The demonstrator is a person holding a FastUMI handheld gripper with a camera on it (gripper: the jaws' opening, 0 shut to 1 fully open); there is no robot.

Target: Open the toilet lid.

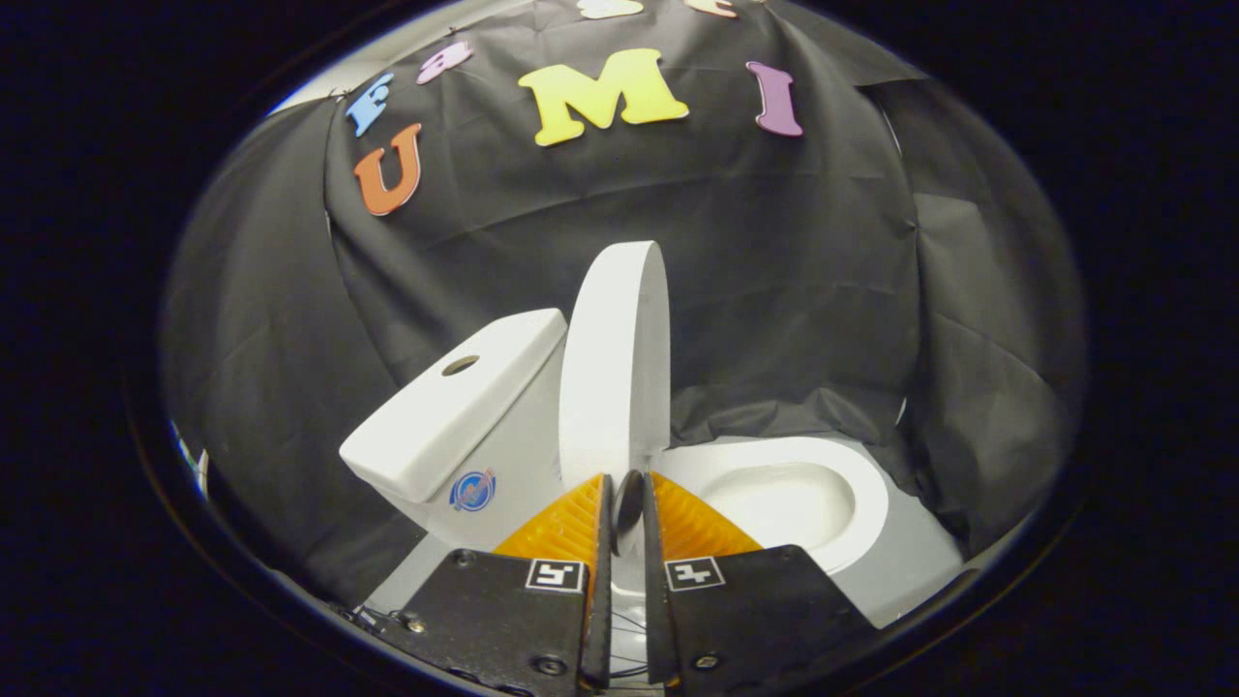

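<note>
You had the gripper [626, 503] clamped on the upright lid [615, 368] edge; I'd say release gently so it rested against the tank [455, 407].

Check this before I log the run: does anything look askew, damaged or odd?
Nothing stands out. The lid stands raised beside the tank, the bowl is open and intact, and the gripper has its fingers nearly together just before the lid.

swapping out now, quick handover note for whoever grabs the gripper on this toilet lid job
Gripper: jaws nearly closed, a narrow gap between them, nothing clearly gripped.
Toilet lid: raised, standing about upright just ahead of the jaws, beside the tank.
Bowl: uncovered, beyond the jaws.
Done: lid is up.
Left: probably just check the lid stands by itself, then back the gripper away.
</note>
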